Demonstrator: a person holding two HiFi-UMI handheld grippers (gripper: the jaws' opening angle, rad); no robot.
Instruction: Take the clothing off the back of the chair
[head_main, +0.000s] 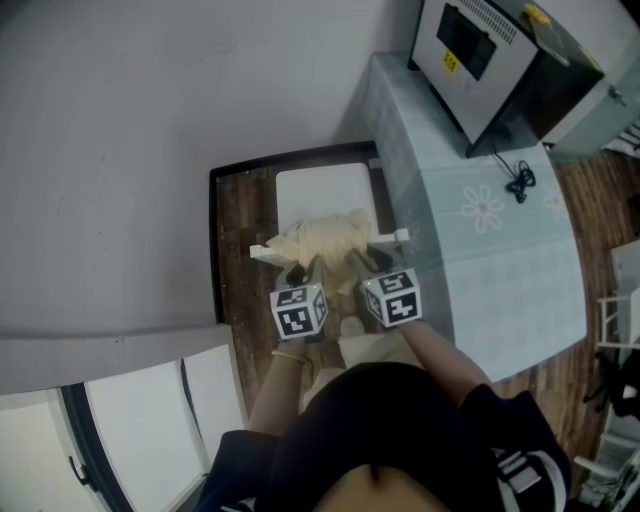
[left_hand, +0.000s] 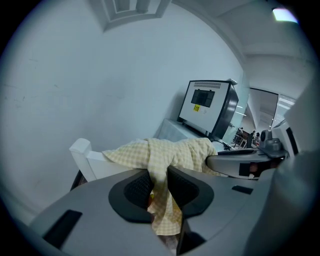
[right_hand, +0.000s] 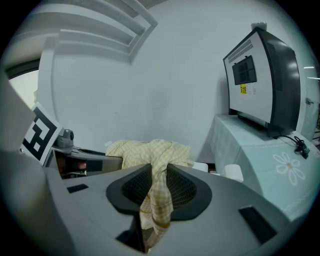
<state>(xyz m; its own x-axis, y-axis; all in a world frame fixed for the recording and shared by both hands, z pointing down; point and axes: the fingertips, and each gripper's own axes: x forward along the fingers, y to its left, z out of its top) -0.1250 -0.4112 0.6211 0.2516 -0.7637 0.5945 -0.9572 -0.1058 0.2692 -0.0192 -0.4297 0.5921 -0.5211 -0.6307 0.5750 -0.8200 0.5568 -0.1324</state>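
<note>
Your left tongs (left_hand: 159, 176) pinch yellow checked clothing (head_main: 325, 238). Your right tongs (right_hand: 159, 175) pinch it too. Clothing lies bunched over top rail of white chair (head_main: 322, 190), not off yet.

Watch out: pull sideways and cloth may catch on rail end, or light chair may tip toward you. Each grip holds thin fold only, so it may slip out. Lift up first, both hands together.

Chair stands on dark wood floor (head_main: 232, 230) by grey wall (head_main: 120, 150). Desk (head_main: 480, 270) with pale cloth just beside chair, big box machine (head_main: 480, 50) on it.
</note>
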